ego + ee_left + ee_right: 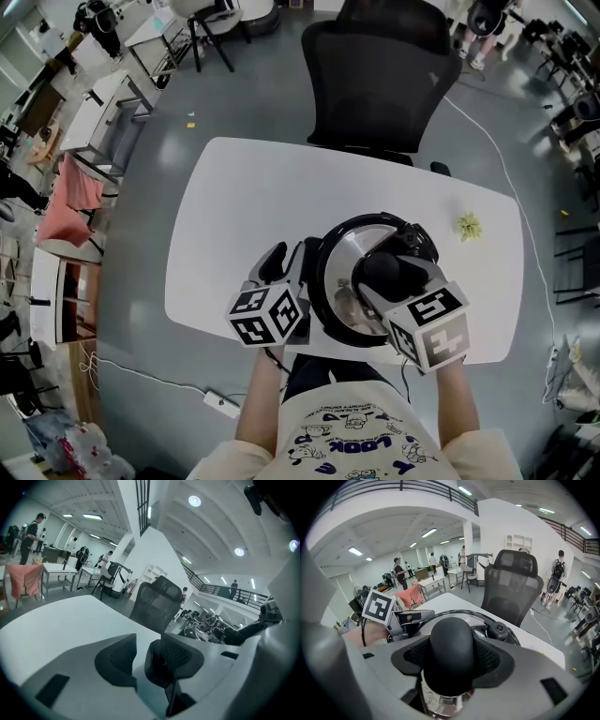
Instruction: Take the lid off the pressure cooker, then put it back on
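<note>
Lid knob (451,637) in right claw (452,660)

I count one white rounded table (244,216), and on it one steel pressure cooker (339,281) with one black dome-shaped knob (382,272) on its lid. Two hand-held grippers show in my views, the left gripper (140,660) and the right gripper (452,660). They carry two black-and-white marker cubes, the left cube (265,315) and the right cube (429,328). One small yellow-green scrap (468,226) lies on the tabletop. Behind the table I see one black mesh office chair (375,84). On the floor there is one white power strip (223,404), and off to the side one pink cloth (70,202).
</note>
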Demonstrator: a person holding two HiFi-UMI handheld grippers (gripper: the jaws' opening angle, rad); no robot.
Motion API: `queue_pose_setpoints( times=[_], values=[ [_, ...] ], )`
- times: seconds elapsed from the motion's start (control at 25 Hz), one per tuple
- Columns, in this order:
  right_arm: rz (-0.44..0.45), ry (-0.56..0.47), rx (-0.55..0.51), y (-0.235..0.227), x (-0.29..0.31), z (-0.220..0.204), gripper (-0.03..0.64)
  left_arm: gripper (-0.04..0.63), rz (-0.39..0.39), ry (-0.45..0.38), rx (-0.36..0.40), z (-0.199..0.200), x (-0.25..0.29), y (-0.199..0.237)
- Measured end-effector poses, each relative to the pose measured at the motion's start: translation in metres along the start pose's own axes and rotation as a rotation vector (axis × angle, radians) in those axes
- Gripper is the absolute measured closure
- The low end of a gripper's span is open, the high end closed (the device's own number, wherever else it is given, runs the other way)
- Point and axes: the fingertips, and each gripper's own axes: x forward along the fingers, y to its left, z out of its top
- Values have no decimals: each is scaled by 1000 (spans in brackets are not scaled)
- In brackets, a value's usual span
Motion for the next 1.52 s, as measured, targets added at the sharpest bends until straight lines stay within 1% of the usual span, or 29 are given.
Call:
queue_pose_setpoints(
  times=[0.16,0.32,0.64,0.92,1.28,1.44,1.52],
  values=[
    [3,12,-23,3,5,-4,324,437,-12,15,-24,-5,1,0],
    [11,4,-23,5,7,-1,324,437,-24,24,-46,-6,2,2],
    [34,-10,-18,11,7,0,322,437,-51,27,-132,-11,0,5],
    [31,49,-37,6,9,-6,320,460,-82,23,-214,-15,6,1],
    [33,67,-43,3,11,-9,319,476,-115,34,-249,-18,9,0],
    [36,70,-45,4,10,-8,319,479,-120,34,-246,-18,9,0],
    [51,69,-57,3,11,-10,318,479,-122,36,-250,-20,11,0]
  ],
)
